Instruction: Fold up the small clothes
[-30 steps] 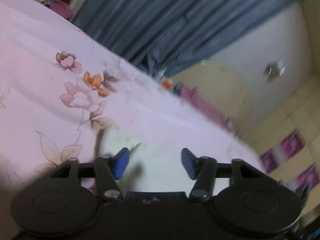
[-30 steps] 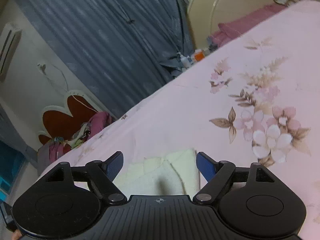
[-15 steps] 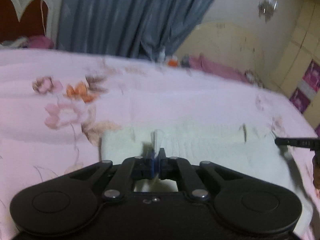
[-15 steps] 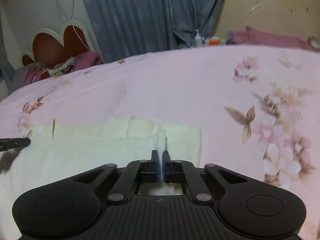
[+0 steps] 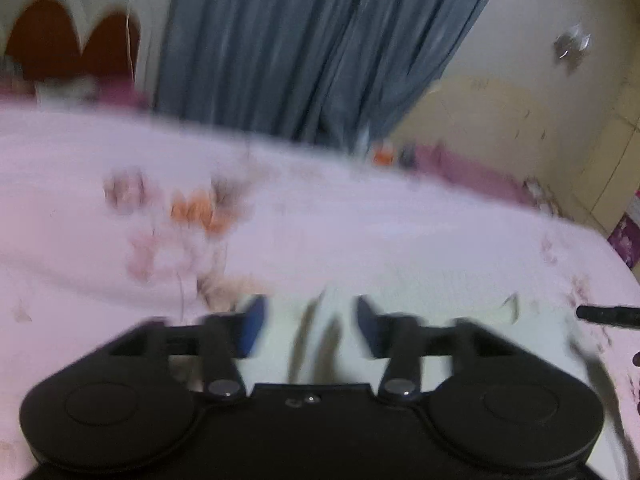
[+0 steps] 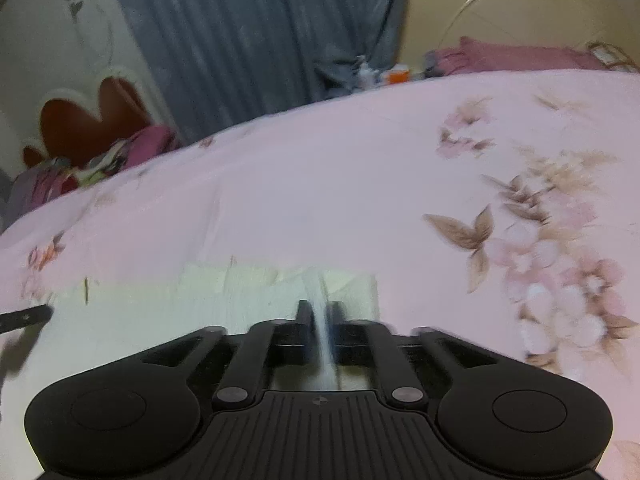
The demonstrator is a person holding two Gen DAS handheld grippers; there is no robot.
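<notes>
A pale cream garment [image 5: 432, 304] lies flat on the pink floral bedsheet [image 5: 360, 232]. My left gripper [image 5: 310, 320] hovers just over its left part. Its jaws are opening, and its blue pads [image 5: 254, 322] stand apart with only a loose wrinkle of cloth between them. In the right wrist view the same garment [image 6: 160, 320] spreads to the left. My right gripper [image 6: 318, 316] sits over its right end. Its jaws are starting to open, but the pads still pinch a raised ridge of the cloth. Each view shows the other gripper's dark fingertip at its edge.
A blue-grey curtain [image 5: 320, 40] hangs behind the bed. A heap of clothes [image 6: 100, 160] lies by the red headboard [image 6: 80, 120], and a pink pillow [image 6: 520, 54] lies at the far right. Bare sheet [image 6: 320, 192] stretches beyond the garment.
A second ago both grippers stood open over the garment, then both shut on pinched ridges. Now the left jaws have parted and let go. The right still pinches its ridge.
</notes>
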